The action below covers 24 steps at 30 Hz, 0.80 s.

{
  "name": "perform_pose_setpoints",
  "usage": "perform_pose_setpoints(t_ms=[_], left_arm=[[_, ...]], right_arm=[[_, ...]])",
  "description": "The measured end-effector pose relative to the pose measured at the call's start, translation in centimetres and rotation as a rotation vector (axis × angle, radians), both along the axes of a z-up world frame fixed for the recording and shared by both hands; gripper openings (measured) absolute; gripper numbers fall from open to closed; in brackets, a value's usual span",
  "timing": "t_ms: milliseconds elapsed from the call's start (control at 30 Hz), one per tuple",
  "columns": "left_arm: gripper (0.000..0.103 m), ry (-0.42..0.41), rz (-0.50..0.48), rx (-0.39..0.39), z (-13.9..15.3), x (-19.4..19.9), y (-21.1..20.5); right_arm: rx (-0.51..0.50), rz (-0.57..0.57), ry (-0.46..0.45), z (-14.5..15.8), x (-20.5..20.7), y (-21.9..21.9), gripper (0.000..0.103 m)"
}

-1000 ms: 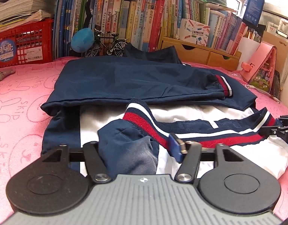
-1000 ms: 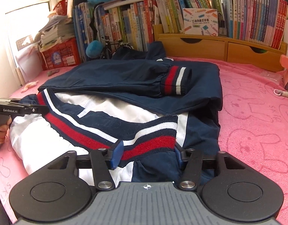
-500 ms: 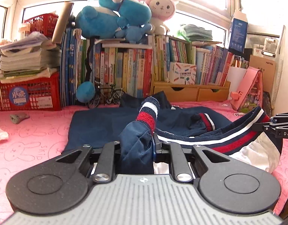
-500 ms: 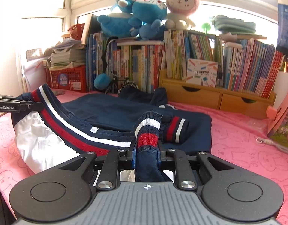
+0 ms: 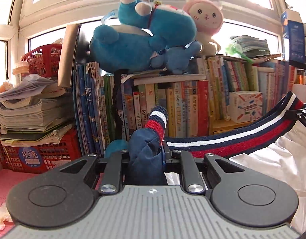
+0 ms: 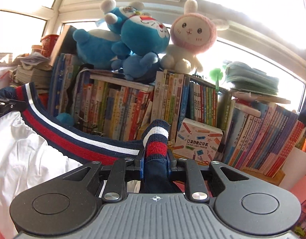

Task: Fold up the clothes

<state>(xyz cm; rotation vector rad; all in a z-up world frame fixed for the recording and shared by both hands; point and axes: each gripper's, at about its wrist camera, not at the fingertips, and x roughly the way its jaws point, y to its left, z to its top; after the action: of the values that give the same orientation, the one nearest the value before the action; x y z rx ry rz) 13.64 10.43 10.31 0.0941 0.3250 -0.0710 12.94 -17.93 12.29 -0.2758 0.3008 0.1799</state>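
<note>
The left claw (image 5: pixel 147 155) is pinched tight on a bunch of the navy jacket (image 5: pixel 147 149); its striped hem (image 5: pixel 232 137) runs from there off to the right, to the other claw at the frame edge. The right claw (image 6: pixel 155 159) likewise pinches the hem, which stands up between its fingers.

Ahead of the right claw sits a white box (image 6: pixel 198 141) printed "POCKET LABEL PRINTER". The red crate (image 5: pixel 33 155) left of the left claw bears a round blue sticker with Chinese characters.

Half a second ago the jacket's body lay on the pink cloth ahead; now both claws have risen and face the books (image 6: pixel 123 109) and plush toys (image 6: pixel 145 37).

Only the left view shows the crate's label and the cloth (image 5: pixel 13 179); only the right reads the box clearly.
</note>
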Motion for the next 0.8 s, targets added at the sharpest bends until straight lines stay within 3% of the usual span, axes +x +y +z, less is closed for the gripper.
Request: perform_pose_setpoints(t_ms=[167, 333, 467, 667, 733, 800], left_arm=[[0.018, 0.121, 0.064, 0.057, -4.8, 5.8, -0.1], [0.026, 0.221, 0.09, 0.115, -9.2, 7.9, -0.1], [0.032, 0.24, 0.11, 0.154, -9.7, 8.4, -0.5], [0.047, 0.262, 0.14, 0.212, -10.3, 9.1, -1.3], [0.055, 0.261, 0.156, 0.229, -10.3, 9.2, -1.4], [0.058, 0.26, 0.168, 0.223, -9.7, 8.8, -1.2]], right_arm=[[0.035, -0.039, 0.16, -4.5, 8.4, 0.6, 0.022], [0.019, -0.075, 0.267, -10.2, 11.9, 0.7, 0.024], [0.021, -0.096, 0.311, -12.8, 12.9, 0.0, 0.03], [0.046, -0.124, 0.294, -14.1, 12.6, -0.5, 0.039], [0.051, -0.155, 0.294, -13.9, 12.9, -0.6, 0.055], [0.06, -0.193, 0.294, -13.3, 12.8, -1.1, 0.063]])
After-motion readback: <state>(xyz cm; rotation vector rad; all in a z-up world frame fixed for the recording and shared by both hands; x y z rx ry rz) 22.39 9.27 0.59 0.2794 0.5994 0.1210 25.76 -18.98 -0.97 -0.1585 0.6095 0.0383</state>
